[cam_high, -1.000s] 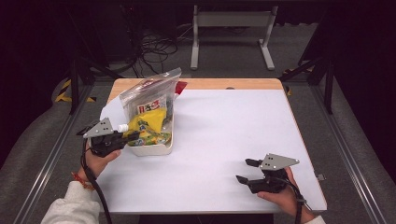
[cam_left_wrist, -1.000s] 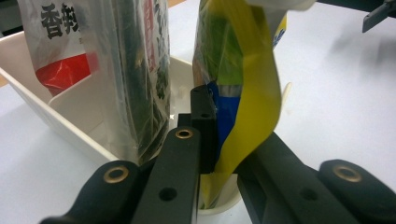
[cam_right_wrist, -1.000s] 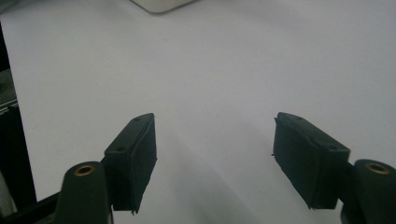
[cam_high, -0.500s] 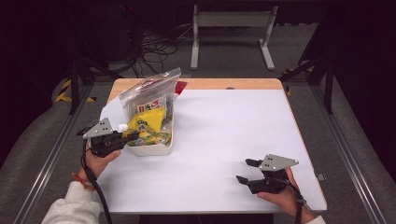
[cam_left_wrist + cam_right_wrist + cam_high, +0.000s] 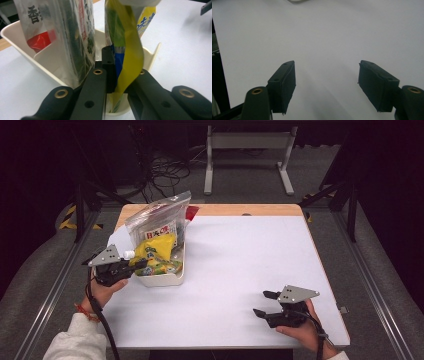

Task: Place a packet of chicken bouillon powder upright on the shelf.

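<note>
At the table's left edge, my left gripper (image 5: 137, 266) has its jaws pinched on the lower edge of a yellow snack packet (image 5: 128, 55). That packet stands on end in the cream plastic bin (image 5: 162, 279), long axis upright, its top pointing up and leaning slightly away from me. Just beside it in the same bin stands a clear bag (image 5: 155, 217) of dark contents with a red patch, also upright and taller than the packet. Across the white tabletop (image 5: 240, 255), well apart from the bin, my right gripper (image 5: 264, 303) rests near the front edge with its jaws spread and nothing between them.
</note>
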Tool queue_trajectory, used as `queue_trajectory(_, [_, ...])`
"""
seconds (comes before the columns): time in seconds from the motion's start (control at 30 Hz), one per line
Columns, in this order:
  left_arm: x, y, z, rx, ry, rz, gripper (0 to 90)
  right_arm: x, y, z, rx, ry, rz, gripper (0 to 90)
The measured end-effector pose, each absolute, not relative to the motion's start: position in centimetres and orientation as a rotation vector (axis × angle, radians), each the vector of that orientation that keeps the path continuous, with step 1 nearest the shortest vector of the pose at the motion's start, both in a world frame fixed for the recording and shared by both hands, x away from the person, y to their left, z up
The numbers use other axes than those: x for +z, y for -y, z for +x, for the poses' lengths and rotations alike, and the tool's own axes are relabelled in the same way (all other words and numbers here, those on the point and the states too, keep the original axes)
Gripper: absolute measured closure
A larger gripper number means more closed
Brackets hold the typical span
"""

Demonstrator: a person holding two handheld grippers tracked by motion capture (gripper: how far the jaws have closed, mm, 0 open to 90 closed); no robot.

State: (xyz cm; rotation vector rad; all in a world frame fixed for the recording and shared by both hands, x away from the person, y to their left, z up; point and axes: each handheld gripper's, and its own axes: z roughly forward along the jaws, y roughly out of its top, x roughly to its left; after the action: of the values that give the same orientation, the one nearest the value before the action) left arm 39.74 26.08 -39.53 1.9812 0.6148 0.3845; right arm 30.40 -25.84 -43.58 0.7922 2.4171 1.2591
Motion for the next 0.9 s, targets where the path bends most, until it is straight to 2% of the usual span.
queue_trajectory(0.33, [-39.5, -26.3, 39.0, 0.388, -0.637, 1.908, 79.5, -43.5, 25.9, 30.4, 1.254, -2.413, 0.789, 30.1])
queue_trajectory(0.67, [-38.7, -25.9, 37.1, 0.481, -0.661, 1.850, 70.4, -43.1, 25.9, 30.5, 1.259, -2.400, 0.773, 31.1])
queue_trajectory(0.77, [-38.7, -25.6, 36.6, 0.506, -0.678, 1.848, 66.1, -43.0, 25.9, 30.5, 1.256, -2.398, 0.770, 30.9])
queue_trajectory(0.9, [-38.7, -25.3, 35.9, 0.561, -0.723, 1.834, 55.4, -42.9, 25.9, 30.6, 1.260, -2.393, 0.768, 30.5])
